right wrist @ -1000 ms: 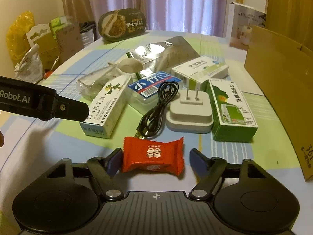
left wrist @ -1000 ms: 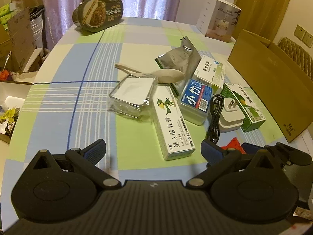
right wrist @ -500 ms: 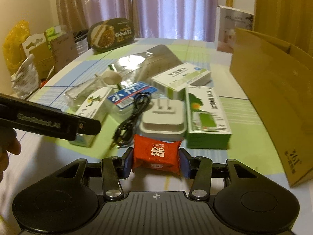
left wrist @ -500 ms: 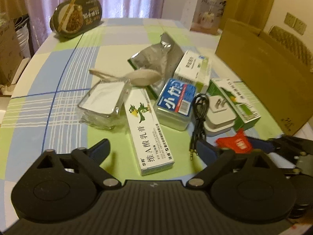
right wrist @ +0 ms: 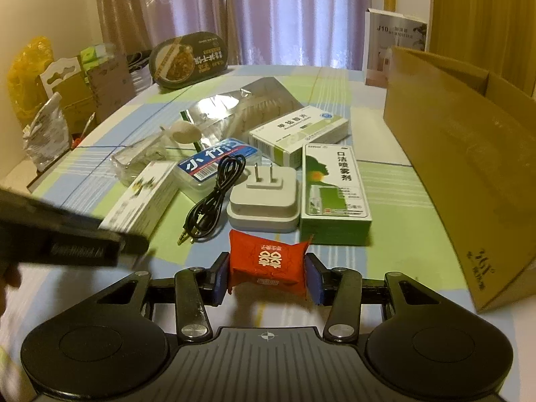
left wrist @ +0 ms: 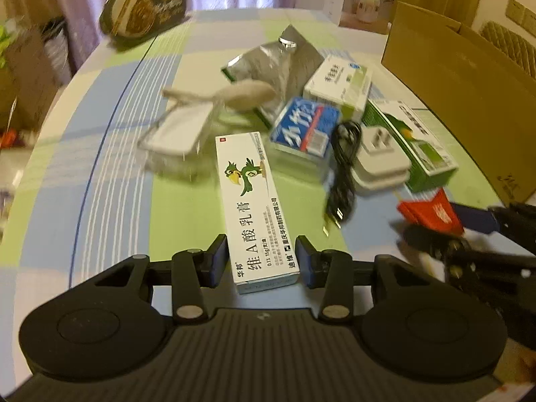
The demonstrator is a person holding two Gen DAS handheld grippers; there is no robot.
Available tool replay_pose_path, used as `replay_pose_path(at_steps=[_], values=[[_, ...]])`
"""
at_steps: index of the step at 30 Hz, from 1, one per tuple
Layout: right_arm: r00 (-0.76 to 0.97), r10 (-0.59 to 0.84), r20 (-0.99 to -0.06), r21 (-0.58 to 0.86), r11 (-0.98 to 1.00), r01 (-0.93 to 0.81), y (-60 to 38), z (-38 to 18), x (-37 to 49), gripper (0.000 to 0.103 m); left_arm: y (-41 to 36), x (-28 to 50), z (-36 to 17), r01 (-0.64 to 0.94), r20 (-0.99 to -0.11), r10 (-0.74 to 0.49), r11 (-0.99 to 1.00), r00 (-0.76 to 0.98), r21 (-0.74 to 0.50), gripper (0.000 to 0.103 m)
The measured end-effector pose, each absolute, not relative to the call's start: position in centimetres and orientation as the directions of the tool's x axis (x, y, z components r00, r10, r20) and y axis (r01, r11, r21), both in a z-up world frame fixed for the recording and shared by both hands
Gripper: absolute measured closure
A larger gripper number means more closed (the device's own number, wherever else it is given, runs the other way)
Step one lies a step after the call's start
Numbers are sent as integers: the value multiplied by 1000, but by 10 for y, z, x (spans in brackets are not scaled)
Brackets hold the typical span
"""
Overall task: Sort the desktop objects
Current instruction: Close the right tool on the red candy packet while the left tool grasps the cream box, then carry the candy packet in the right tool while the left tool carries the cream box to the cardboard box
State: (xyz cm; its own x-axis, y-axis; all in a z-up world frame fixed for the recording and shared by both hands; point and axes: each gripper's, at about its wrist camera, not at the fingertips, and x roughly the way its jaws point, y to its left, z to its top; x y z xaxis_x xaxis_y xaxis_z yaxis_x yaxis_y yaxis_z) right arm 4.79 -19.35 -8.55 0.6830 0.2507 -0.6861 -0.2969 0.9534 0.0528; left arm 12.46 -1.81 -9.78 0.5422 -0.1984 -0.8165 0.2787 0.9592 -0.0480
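My right gripper [right wrist: 267, 276] is clamped on the red foil-wrapped candy [right wrist: 266, 264], both blue pads pressed to its ends, the candy lifted clear of the checked tablecloth [right wrist: 385, 251]. My left gripper [left wrist: 262, 258] straddles the near end of the long white ointment carton with a green parrot print [left wrist: 253, 201]; the pads sit just beside its sides, and I cannot tell whether they touch. The left view is smeared by motion: the clear plastic tray [left wrist: 177, 134] and pale spoon [left wrist: 248, 92] are hard to make out. In the right view the left gripper's body crosses as a dark blur, hiding part of that carton. The brown cardboard box [right wrist: 462, 154] is cut off at the frame edge.
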Motion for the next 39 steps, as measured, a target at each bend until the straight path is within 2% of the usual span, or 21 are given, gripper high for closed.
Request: replay_pose_path(at_steps=[6,7,9,15,20,23,26,27,28,30,34,39], values=[[665,257,-701,44,947,-319,-209,-81,30,59,-33,69,-95,245,-824,-205,966,528,-83,64],[664,254,-704,41,947,-319,-212,-81,27,59,-35,63,-95,235,-821,-198,969,535,-80,53],[661,246,-708,33,948,-317,-216,-83,22,59,-37,58,-95,213,-816,-187,974,547,-80,42],[644,222,-732,27,954,-298,-221,-92,21,58,-39,70,-98,218,-805,-154,975,572,-31,40],[635,220,-740,25,953,-301,-221,-98,25,48,-43,85,-103,243,-801,-153,970,579,-10,40],[639,222,-737,27,953,-301,-222,-99,26,47,-45,91,-104,246,-796,-153,969,586,-5,40],[642,219,-734,23,954,-299,-222,-99,28,47,-48,95,-106,258,-796,-154,966,585,2,44],[643,219,-734,25,955,-297,-223,-99,29,47,-49,96,-106,260,-799,-155,966,581,2,49],[643,218,-734,26,955,-294,-223,-99,29,48,-50,96,-106,262,-801,-153,965,579,6,59],[645,215,-734,24,956,-292,-223,-99,30,52,-51,95,-106,262,-799,-140,965,585,22,68],[646,224,-730,28,954,-299,-224,-96,30,60,-48,93,-104,248,-797,-138,969,587,15,70],[666,233,-709,27,952,-304,-225,-88,26,61,-42,84,-93,215,-785,-130,977,606,4,70]])
